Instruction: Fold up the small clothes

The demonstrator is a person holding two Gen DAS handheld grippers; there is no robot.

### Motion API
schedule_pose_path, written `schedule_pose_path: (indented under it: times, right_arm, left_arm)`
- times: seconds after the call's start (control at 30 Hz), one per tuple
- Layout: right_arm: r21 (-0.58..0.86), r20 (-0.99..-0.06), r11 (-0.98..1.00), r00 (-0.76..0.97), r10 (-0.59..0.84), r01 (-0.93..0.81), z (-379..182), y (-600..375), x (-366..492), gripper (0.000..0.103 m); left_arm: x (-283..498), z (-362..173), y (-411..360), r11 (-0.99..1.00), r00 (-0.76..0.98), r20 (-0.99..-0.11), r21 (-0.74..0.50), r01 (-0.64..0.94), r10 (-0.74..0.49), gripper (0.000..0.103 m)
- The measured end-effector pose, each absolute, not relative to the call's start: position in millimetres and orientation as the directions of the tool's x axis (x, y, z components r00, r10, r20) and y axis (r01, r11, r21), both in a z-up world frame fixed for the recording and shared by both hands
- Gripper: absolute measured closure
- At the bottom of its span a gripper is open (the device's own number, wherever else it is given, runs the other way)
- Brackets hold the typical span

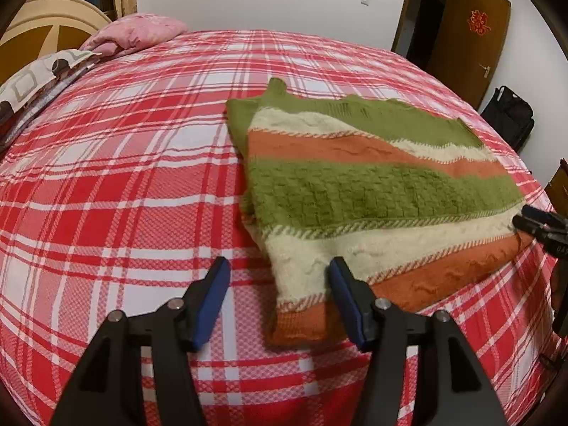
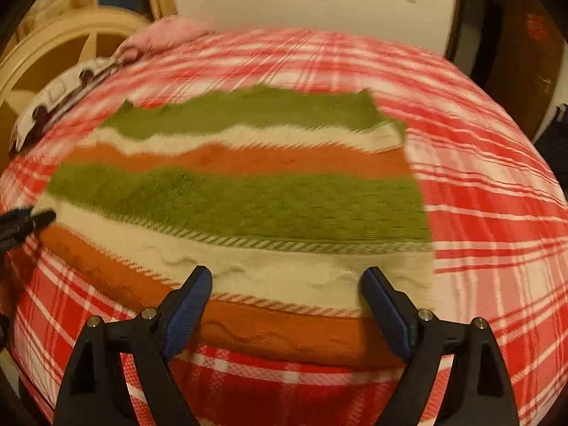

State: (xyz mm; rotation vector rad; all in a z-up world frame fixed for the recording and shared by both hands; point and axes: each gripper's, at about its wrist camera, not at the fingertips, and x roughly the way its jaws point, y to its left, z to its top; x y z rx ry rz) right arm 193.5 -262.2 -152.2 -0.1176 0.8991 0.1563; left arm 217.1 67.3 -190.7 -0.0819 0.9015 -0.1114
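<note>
Green, cream and orange knit, the sweater [image 1: 372, 191] lies flat on the plaid bed [image 1: 124, 177], its stripes running from one gripper to the other. The left gripper [image 1: 278, 277], released, is at its left hem corner; the right gripper [image 2: 287, 284], released too, is over the hem's middle.

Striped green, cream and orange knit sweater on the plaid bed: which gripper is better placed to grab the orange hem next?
Probably right. The right gripper is open directly over the orange hem of the striped knit sweater. The left gripper, also open, straddles only the sweater's near corner, mostly over the red plaid bedsheet.
</note>
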Motion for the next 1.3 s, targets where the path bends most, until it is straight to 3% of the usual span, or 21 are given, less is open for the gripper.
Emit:
schedule_pose_path:
  times: [0.13,0.2,0.47,0.7,0.97,1.3]
  right_arm:
    - [-0.029,-0.76,0.985,0.644,0.087,-0.167,-147,-265,196,0.016]
    - [-0.054,-0.8,0.986,0.598,0.054,-0.16,-167,-266,206,0.014]
    - [-0.064,-0.76,0.991,0.649,0.027,-0.116,-153,-261,182,0.014]
    - [-0.143,-0.694,0.943,0.71,0.12,-0.299,-123,-184,147,0.014]
    - [-0.259,-0.683,0.773,0.676,0.278,-0.579,-131,-49,117,0.014]
    - [-0.417,-0.683,0.635,0.685,0.253,-0.65,-169,31,110,0.031]
  left_arm:
    - [218,-192,65,0.991,0.618,-0.774,-0.118,0.069,-0.136,0.034]
    - [217,-192,64,0.991,0.619,-0.774,-0.118,0.07,-0.136,0.034]
    - [208,-184,74,0.988,0.624,-0.767,-0.139,0.064,-0.149,0.033]
    - [198,-161,124,0.995,0.69,-0.721,-0.101,-0.016,-0.062,0.022]
    - [202,-166,164,0.988,0.674,-0.738,-0.128,-0.087,-0.036,0.022]
    - [207,-170,192,0.975,0.672,-0.734,-0.21,-0.079,-0.103,0.022]
